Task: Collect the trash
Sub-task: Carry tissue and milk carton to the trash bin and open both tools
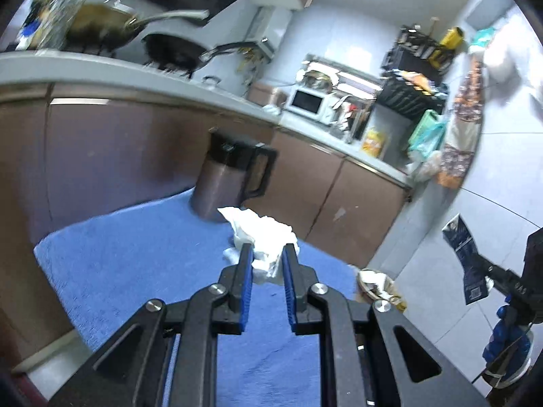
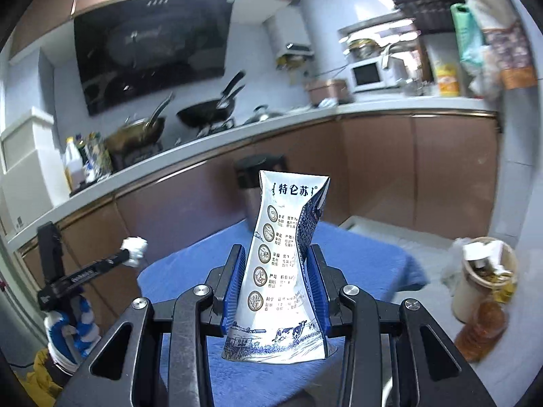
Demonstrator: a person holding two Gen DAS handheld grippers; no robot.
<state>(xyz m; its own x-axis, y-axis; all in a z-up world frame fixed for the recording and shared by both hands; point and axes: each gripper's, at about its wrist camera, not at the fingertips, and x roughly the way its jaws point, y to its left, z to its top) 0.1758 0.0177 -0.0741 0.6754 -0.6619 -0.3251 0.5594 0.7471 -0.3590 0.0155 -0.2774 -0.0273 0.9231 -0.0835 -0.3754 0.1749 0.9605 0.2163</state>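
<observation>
left wrist view: my left gripper (image 1: 267,254) squeezes a crumpled white tissue (image 1: 263,237) above the blue cloth (image 1: 118,254), just in front of a dark jug (image 1: 227,179). a full trash bin (image 1: 376,285) sits low on the floor. right wrist view: my right gripper (image 2: 276,261) pinches a squashed milk carton (image 2: 281,264) upright over the same cloth, with the bin to the right.
</observation>
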